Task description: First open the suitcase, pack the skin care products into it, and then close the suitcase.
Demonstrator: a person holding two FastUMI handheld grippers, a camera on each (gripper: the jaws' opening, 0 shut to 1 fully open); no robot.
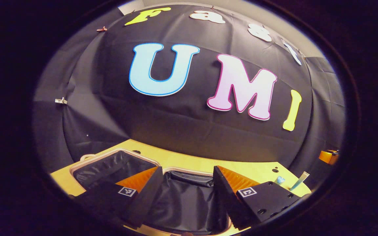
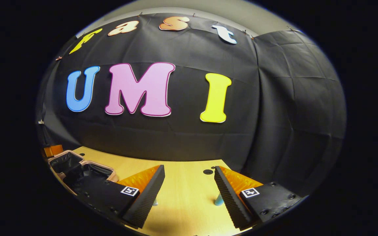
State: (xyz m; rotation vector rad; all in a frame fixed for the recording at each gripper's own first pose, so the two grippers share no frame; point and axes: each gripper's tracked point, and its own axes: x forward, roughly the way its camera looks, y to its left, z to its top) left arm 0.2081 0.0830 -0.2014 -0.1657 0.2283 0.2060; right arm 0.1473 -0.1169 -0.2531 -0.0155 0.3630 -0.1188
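The suitcase [image 1: 120, 151] lies open on the wooden table, a pale pink rim around two halves lined in black. My left gripper [image 1: 186, 183] hangs open just above the nearer half, nothing between its fingers. Two pale blue skin care tubes [image 1: 279, 179] [image 1: 300, 181] stand on the table to its right. My right gripper [image 2: 189, 185] is open over bare tabletop, and a pale blue tube [image 2: 218, 199] stands partly hidden behind its right finger. Another tube [image 2: 155, 202] peeks from behind its left finger. The open suitcase [image 2: 87, 162] lies far to its left.
The yellow wooden table [image 2: 182, 193] ends at the black cloth wall behind and to the right. A small dark hole [image 2: 207, 171] marks its surface. An orange object [image 1: 328, 155] shows at the far right edge, and another orange object [image 2: 52, 150] beyond the suitcase.
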